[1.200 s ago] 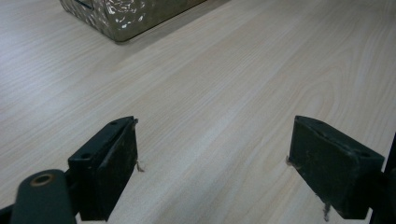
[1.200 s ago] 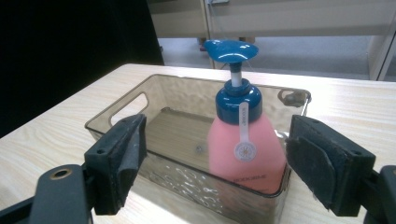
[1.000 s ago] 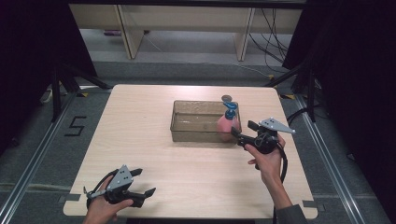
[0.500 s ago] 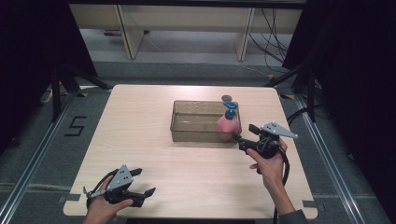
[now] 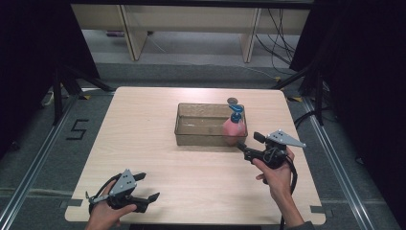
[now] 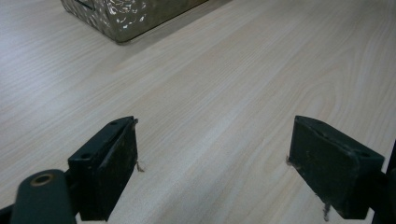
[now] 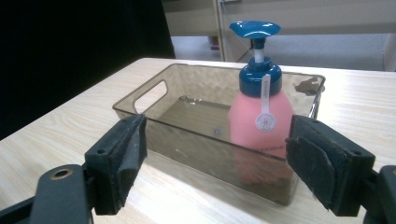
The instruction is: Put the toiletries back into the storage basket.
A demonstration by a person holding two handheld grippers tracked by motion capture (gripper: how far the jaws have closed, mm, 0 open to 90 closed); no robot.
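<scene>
Black jaws on my left gripper (image 5: 143, 187) are spread wide over bare table (image 5: 143, 124) at the near edge, holding nothing. My right gripper (image 7: 215, 158) is released too, just short of the smoky plastic bin (image 7: 154, 98). Pink pump bottle (image 7: 260, 123) stands upright in the bin's near right corner.

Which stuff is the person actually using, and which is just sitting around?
Part of the job:
- pink pump bottle, standing in the clear bin
- right gripper, open, aimed at the bottle

Just there:
- small dark round thing behind the bin
- left gripper, open over bare table
</scene>
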